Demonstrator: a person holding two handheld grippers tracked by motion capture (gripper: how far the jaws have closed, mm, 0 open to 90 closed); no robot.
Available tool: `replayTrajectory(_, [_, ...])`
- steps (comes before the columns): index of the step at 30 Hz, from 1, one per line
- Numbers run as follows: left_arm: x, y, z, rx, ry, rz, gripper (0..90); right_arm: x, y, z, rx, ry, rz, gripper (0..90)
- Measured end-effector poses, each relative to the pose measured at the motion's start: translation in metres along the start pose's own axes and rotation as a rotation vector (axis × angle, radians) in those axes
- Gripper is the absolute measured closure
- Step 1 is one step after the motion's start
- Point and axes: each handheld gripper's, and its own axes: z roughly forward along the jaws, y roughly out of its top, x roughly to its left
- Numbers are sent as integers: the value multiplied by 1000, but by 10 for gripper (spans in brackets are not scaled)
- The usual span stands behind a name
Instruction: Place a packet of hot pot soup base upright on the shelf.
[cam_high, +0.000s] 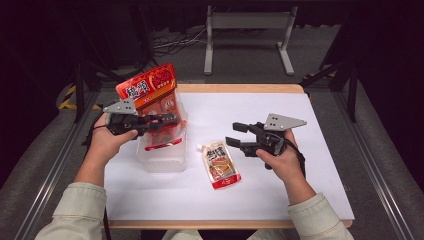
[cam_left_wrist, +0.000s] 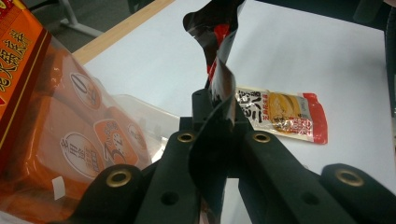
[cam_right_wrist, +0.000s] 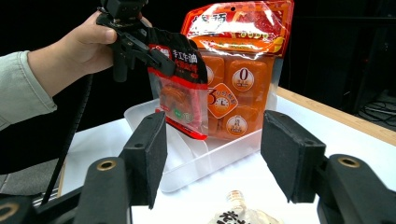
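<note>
So the left gripper (cam_high: 167, 119) has its jaws clamped on the top edge of a small red and black packet (cam_right_wrist: 180, 88), which hangs over the clear plastic tub (cam_right_wrist: 219, 149) on the left of the white surface (cam_high: 280, 190), right in front of the big orange bag (cam_right_wrist: 243, 70) standing in that tub. The right gripper (cam_high: 236, 134) sits off to the right with jaws apart and nothing between them. A spouted sauce pouch (cam_high: 220, 167) lies flat just right of the tub.

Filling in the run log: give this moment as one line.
left gripper: shut on red-and-black pouch, over clear tray | right gripper: open, empty | spouted pouch: flat on table
</note>
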Motion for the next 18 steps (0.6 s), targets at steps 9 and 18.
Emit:
replayTrajectory(9, [3, -4, 3, 8, -8, -2, 873, 0, -1, 1, 5, 1, 3, 417])
replayTrajectory(18, [5, -1, -3, 54, -17, 27, 892, -1, -2, 1, 7, 1, 5, 412])
